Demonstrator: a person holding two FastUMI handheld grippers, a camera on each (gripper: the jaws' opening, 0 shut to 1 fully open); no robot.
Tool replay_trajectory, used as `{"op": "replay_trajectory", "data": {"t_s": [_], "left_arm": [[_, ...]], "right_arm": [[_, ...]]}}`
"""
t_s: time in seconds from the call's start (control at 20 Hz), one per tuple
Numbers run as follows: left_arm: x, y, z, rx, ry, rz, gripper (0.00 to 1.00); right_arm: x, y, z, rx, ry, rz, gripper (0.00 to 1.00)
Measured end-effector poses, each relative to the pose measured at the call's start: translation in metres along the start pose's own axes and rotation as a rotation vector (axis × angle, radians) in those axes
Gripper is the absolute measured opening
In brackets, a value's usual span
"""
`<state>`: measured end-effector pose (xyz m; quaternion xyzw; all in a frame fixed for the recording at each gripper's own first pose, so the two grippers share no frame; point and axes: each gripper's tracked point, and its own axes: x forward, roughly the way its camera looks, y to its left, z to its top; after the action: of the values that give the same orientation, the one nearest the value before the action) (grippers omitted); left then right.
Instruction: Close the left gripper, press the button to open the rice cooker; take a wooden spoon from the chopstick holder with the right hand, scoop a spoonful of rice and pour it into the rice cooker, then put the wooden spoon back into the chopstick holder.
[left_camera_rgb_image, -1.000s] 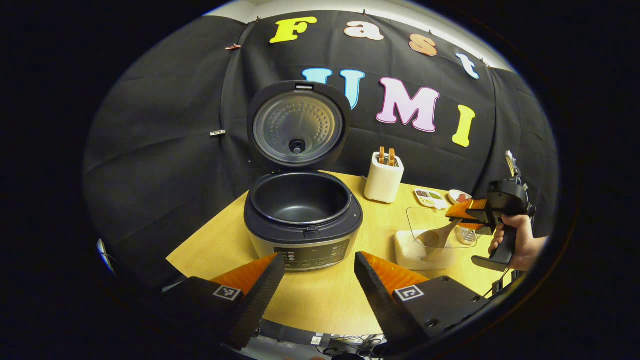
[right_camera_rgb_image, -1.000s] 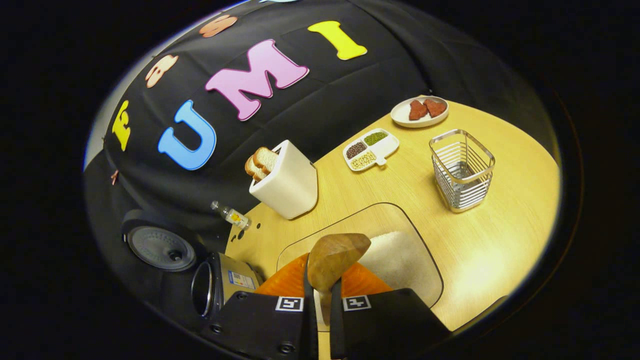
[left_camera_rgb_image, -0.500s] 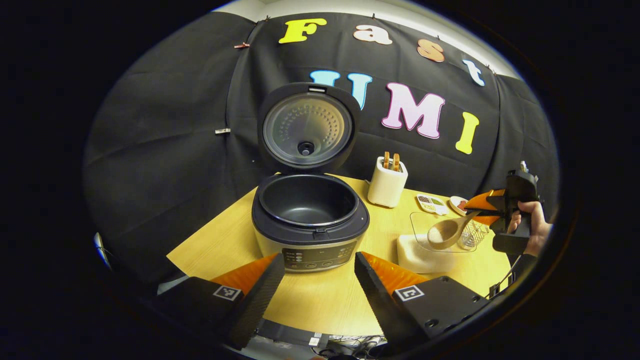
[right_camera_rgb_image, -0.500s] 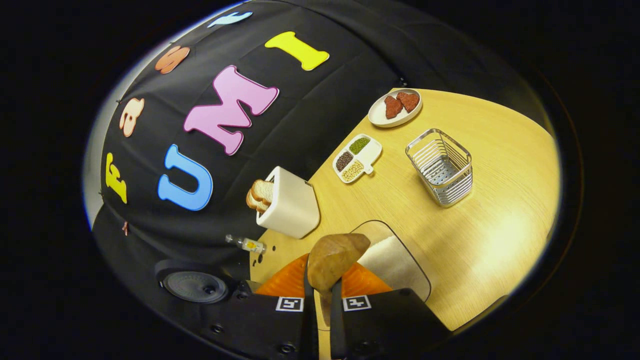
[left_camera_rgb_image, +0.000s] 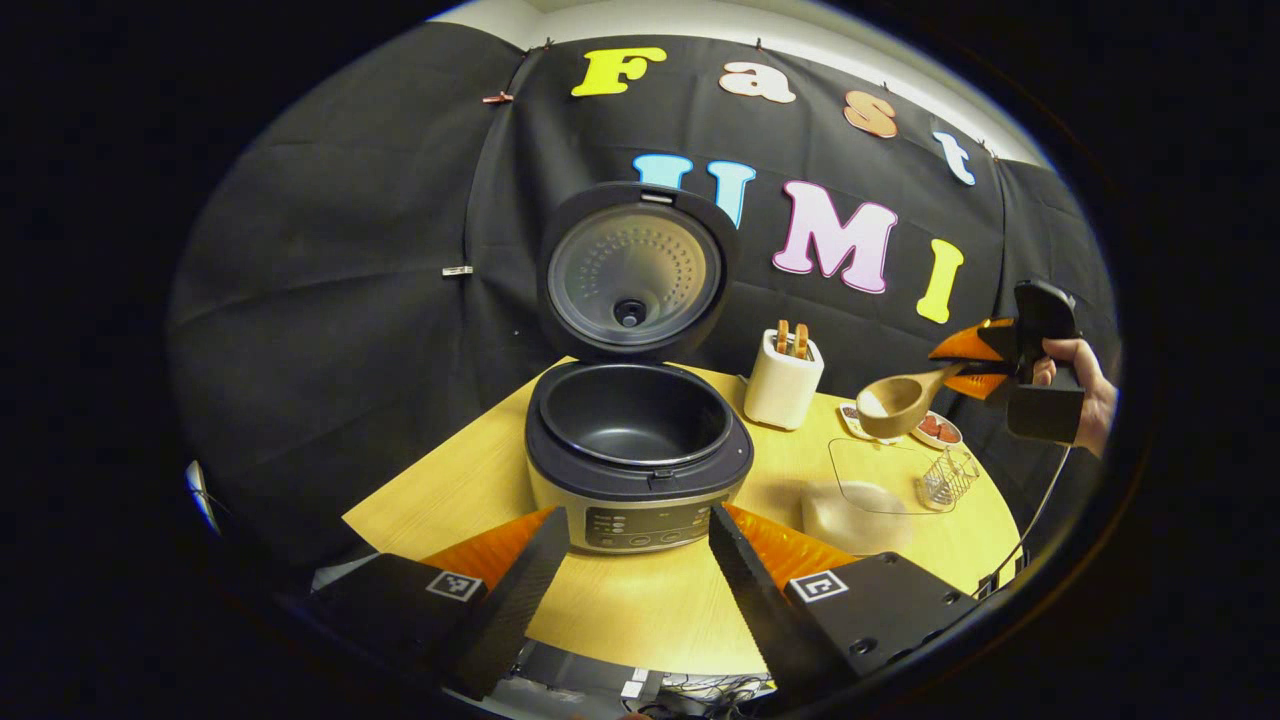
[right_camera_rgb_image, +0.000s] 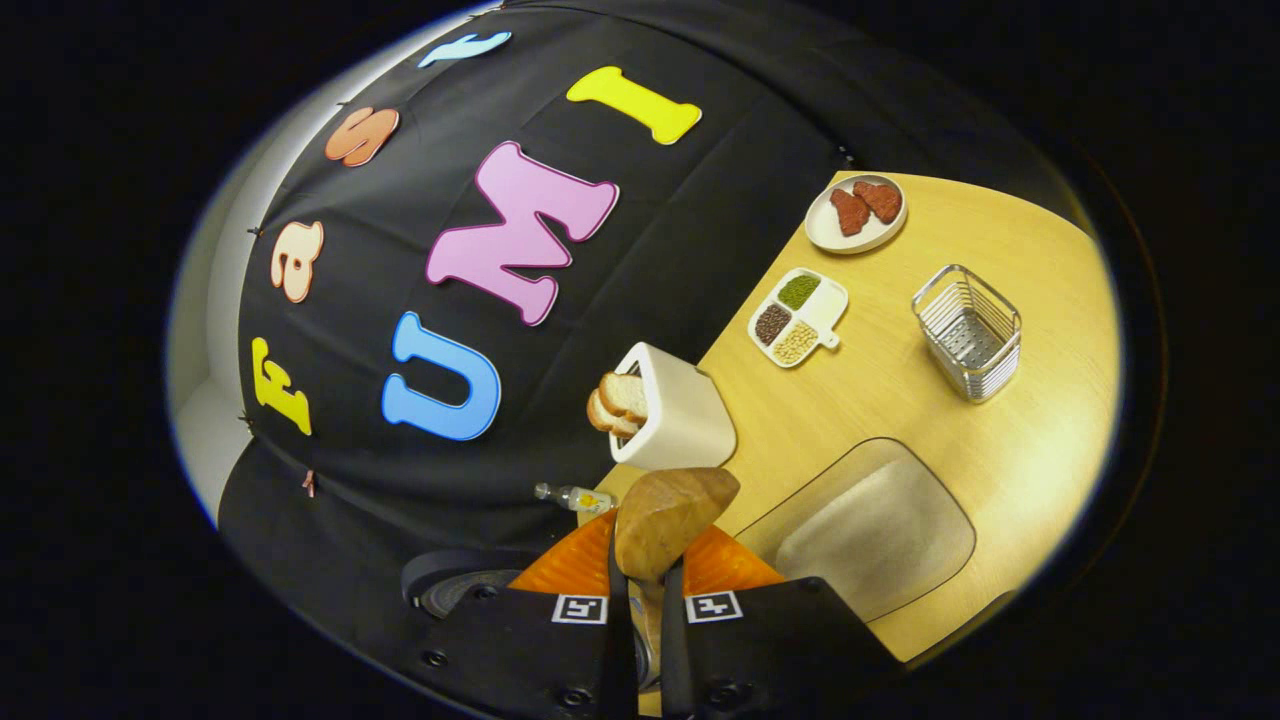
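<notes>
Pinching the handle of the wooden spoon (right_camera_rgb_image: 668, 520) between both fingers, the right gripper (right_camera_rgb_image: 646, 625) holds it raised above the table (right_camera_rgb_image: 1040, 470), bowl forward. In the left gripper view that same gripper (left_camera_rgb_image: 975, 358) sits at 3 o'clock in a hand (left_camera_rgb_image: 1085, 385), and the spoon's bowl (left_camera_rgb_image: 893, 403), carrying white rice, hangs in the air at about 2 o'clock from the rice cooker (left_camera_rgb_image: 638, 445), well apart from it. The clear rice container (left_camera_rgb_image: 870, 490) lies on the table below the spoon, with the wire chopstick holder (left_camera_rgb_image: 948, 478) just beside it at 3 o'clock.

Fingers of the left gripper (left_camera_rgb_image: 630, 560) stand wide apart, holding nothing, low in front of the cooker's control panel. The cooker's lid (left_camera_rgb_image: 634, 270) stands upright and the dark inner pot (left_camera_rgb_image: 634, 412) shows no rice.

A white toaster (right_camera_rgb_image: 672, 410) with 2 bread slices stands at 12 o'clock from the spoon in the right gripper view, a 3-part dish (right_camera_rgb_image: 798, 318) and a small plate (right_camera_rgb_image: 856, 212) farther toward 1 o'clock.
</notes>
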<state>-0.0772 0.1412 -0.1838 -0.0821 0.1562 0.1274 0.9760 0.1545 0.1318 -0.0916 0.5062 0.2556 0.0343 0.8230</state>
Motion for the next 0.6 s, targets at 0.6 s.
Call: {"op": "replay_trajectory", "data": {"t_s": [0.6], "left_arm": [[-0.016, 0.057, -0.003, -0.053, -0.018, 0.115, 0.92]], "right_arm": [[0.045, 0.108, -0.105, -0.086, 0.155, 0.133, 0.14]]}}
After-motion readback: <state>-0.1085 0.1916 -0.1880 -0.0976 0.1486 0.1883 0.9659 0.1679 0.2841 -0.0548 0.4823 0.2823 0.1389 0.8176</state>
